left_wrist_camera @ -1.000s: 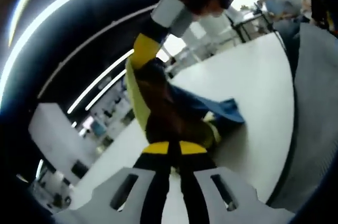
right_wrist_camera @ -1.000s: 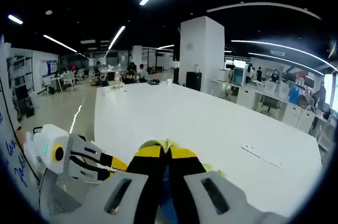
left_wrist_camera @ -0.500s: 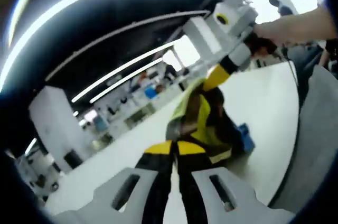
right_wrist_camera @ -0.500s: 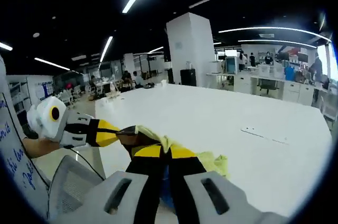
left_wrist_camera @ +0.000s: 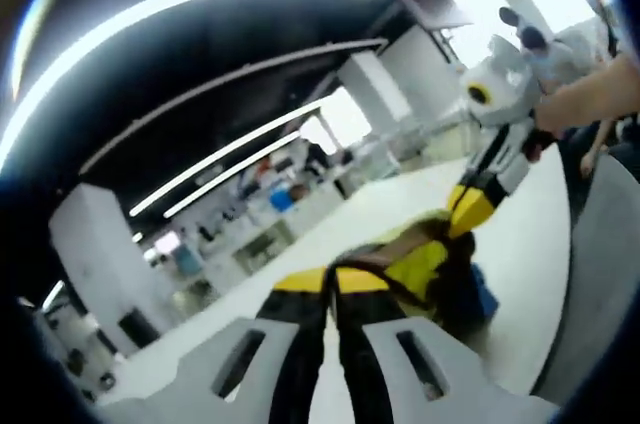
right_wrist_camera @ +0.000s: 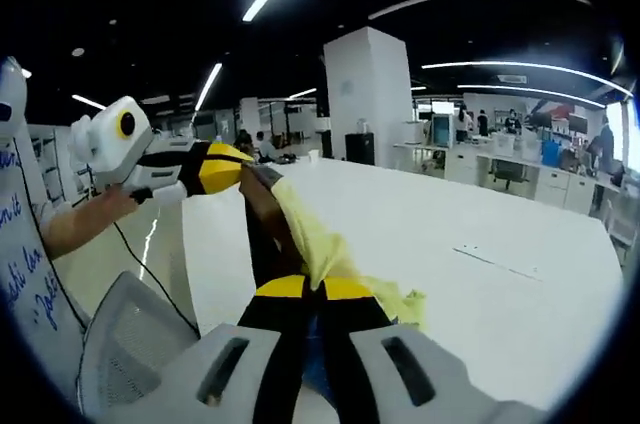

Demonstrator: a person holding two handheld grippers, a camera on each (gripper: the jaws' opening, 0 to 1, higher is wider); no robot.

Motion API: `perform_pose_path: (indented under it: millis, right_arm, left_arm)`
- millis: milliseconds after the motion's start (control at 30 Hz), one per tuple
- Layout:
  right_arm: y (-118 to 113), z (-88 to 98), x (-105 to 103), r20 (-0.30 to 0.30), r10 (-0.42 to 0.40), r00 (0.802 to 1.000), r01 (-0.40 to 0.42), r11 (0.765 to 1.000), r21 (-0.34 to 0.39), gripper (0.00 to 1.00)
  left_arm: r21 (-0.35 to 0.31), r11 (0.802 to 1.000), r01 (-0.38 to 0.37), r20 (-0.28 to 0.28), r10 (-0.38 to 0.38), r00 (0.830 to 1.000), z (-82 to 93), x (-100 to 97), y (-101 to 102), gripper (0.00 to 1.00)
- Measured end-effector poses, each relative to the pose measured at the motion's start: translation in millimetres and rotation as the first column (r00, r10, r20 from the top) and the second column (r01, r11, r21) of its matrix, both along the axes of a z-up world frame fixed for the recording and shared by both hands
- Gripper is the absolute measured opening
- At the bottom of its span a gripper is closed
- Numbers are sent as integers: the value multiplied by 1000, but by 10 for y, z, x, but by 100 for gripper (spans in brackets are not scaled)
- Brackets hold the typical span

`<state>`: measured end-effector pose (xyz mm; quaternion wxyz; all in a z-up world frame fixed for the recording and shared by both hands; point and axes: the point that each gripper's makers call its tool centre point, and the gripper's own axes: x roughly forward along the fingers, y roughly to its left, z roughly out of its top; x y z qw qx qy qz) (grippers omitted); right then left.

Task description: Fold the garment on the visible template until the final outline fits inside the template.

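Left hand-held gripper: your jaws were closed together on an edge of the yellow garment, which bunched just ahead of them above the white tabletop.
Right hand-held gripper: your jaws were pinched tight on the garment's other end, the yellow cloth rising from them in a taut band toward your left hand-held gripper at upper left in the right gripper view.
Garment: it hung lifted between your two grips, off the tabletop; a blue part showed under it in the left gripper view, blurred, so I could not say whether it was lining or another piece.
Template: I could not make it out on the tabletop in either view.
Step in hand: you were probably carrying the cloth over for a fold. Keep both pinches firm, hold the edge level and taut, and lower both ends together so no crease forms.
Count: two hand-held grippers, one garment, one tabletop.
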<state>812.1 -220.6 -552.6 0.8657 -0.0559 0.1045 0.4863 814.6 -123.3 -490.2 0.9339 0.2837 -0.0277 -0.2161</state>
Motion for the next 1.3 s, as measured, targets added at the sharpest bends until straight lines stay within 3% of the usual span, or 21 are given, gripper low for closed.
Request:
perform_pose_path:
  millis: [367,600,700,800,900,967,1033,1067,1100,1133,1200,1233,1300]
  right_arm:
    - [-131,-20,-188,68,-65,996,69,996,-54,13]
    - [-197,-128,-257,131,-135,982,150,983,-111,17]
    - [-215,-72,-276,217,-159,963,196,968,-157,19]
    - [-132,93,-371,356,-149,922,223,958,-178,17]
    - [-33,96,-402,431,-114,895,221,953,-207,17]
    - [14,34,-406,439,-107,892,222,950,-219,21]
    - [128,-72,-466,342,-80,936,155,968,-198,22]
    - [185,-55,-495,295,-88,952,133,982,-137,21]
    - [212,-9,-493,287,-111,951,139,987,-80,21]
    - [178,-16,-466,325,-119,938,166,979,-120,21]
    - [106,29,-370,415,-176,893,256,956,-144,22]
    - [153,31,-373,357,-199,912,245,966,-86,23]
    - [224,33,-379,344,-193,919,229,971,-66,24]
  left_arm:
    - [8,1000,28,45,-28,999,358,187,-226,0]
    - [7,999,42,73,-42,996,582,268,-395,0]
    - [5,999,35,71,-35,997,638,303,-412,0]
    - [-5,999,33,69,-32,997,682,320,-424,0]
    - [-9,999,33,67,-32,997,715,319,-446,0]
    - [-14,999,35,64,-34,997,735,319,-466,0]
    - [-13,999,36,66,-35,997,763,317,-487,0]
    - [-11,999,37,67,-36,997,780,320,-494,0]
    - [-10,999,37,70,-36,997,803,323,-499,0]
    - [-11,999,34,73,-33,997,825,327,-498,0]
    - [-27,999,25,72,-23,997,874,340,-481,0]
    - [-46,999,26,67,-23,997,899,345,-486,0]
    - [-55,998,26,68,-22,997,930,355,-506,0]
